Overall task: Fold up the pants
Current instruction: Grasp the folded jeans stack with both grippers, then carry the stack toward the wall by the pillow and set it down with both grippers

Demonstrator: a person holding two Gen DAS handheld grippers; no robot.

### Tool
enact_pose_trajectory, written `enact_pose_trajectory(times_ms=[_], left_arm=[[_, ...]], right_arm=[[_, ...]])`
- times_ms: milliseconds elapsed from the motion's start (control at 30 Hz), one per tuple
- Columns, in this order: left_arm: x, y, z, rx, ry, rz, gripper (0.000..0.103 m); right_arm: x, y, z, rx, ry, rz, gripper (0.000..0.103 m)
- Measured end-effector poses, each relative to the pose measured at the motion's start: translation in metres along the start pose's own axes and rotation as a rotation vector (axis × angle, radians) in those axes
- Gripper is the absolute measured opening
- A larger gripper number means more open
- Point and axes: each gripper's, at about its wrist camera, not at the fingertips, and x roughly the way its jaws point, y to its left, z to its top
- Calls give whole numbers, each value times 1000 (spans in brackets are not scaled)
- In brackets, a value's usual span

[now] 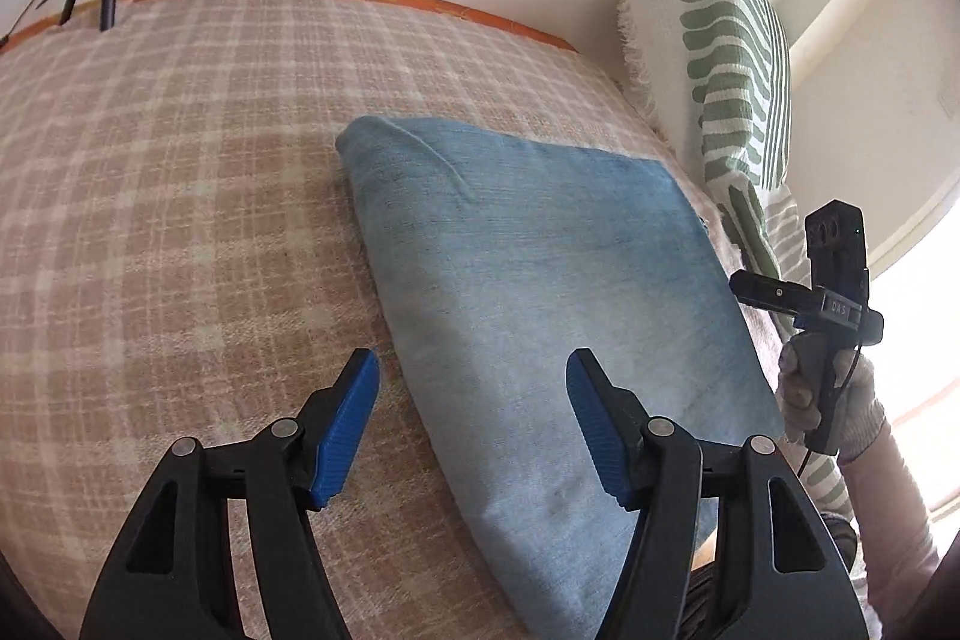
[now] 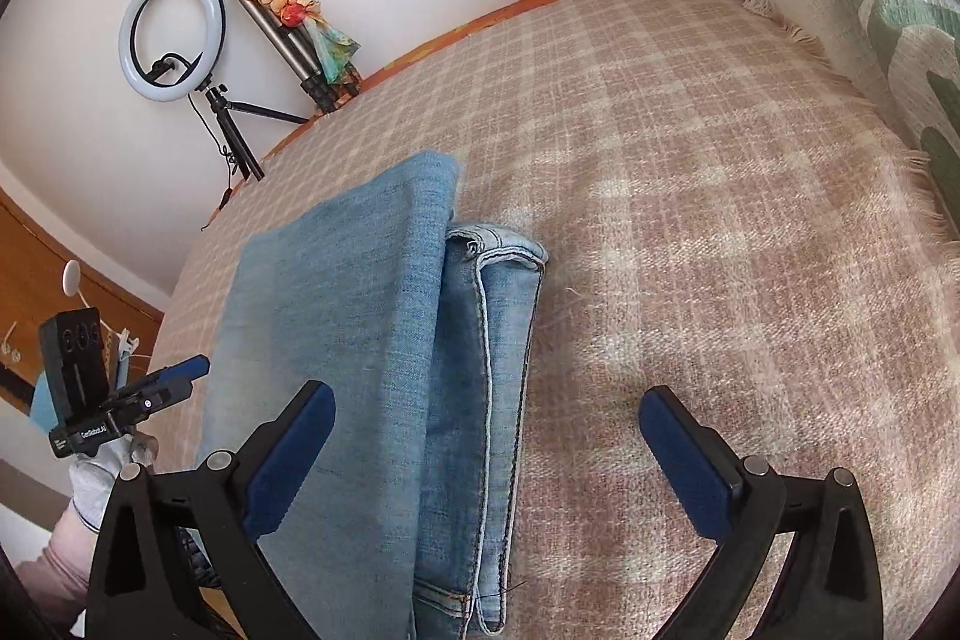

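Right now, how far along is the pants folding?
Mostly done: the blue denim pants lie folded in a compact stack on the plaid bedspread. Nothing in hand; both left tongs and right tongs are open and empty. Perhaps only squaring the layers remains.

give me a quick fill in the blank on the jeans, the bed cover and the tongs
1. The folded jeans are ____ in colour.
2. They lie on a pink-and-white ____ bed cover.
3. Both the left tongs and the right tongs are ____, holding nothing.
4. The cushion by the wall has ____ stripes on white.

Missing words: blue; checked; open; green
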Motion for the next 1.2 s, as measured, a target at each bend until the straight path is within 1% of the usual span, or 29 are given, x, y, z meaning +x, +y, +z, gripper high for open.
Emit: enact_pose_trajectory(times_ms=[100,167,200,267,333,367,400,500,533,567,600,633,667,700,733,767,800,867,900,1000,1067,1200], left_arm=[[12,4,-2,-26,35,-41,65],[18,2,-4,-32,51,-56,65],[18,1,-5,-28,43,-61,65],[20,0,-3,-29,41,-71,65],[24,0,1,-40,41,-83,65],[25,0,1,-40,37,-84,65],[26,-1,2,-34,36,-83,65],[31,-6,4,-8,32,-79,65],[32,-6,5,-11,29,-87,65],[33,-6,7,-23,28,-98,65],[36,-5,9,-45,25,-114,65],[36,-3,11,-76,20,-129,65],[37,0,12,-110,17,-146,65],[37,2,13,-136,15,-159,65],[38,2,14,-148,16,-162,63],[38,0,14,-145,16,-147,55],[39,-2,13,-131,19,-131,44],[38,-10,13,-97,11,-108,36],[36,-14,13,-76,2,-94,31],[28,-27,13,-8,-29,-58,22],[21,-35,14,27,-50,-52,20],[6,-51,17,76,-85,-61,17]], right_arm=[[4,4,-1,-25,-4,24,103],[7,7,-2,-36,7,76,103],[9,9,-2,-43,17,92,103],[12,16,-3,-79,22,91,103],[16,21,-3,-101,34,121,101],[18,22,-3,-104,47,141,95],[19,25,-3,-113,44,145,94],[26,33,-2,-129,49,153,87],[29,34,-2,-119,61,158,78],[30,37,-2,-120,46,143,76],[31,40,-1,-125,50,121,74],[31,43,-1,-134,45,96,69],[30,43,-1,-134,41,77,59],[27,42,-1,-122,30,67,55],[24,42,-1,-108,19,62,47],[21,41,-1,-102,9,53,39],[17,42,-1,-102,2,39,36],[13,47,-2,-116,-10,18,26],[11,51,-3,-127,-15,0,25],[6,66,-4,-180,-25,-59,21],[0,76,-5,-213,-40,-86,19],[-16,95,-7,-258,-78,-100,16]])
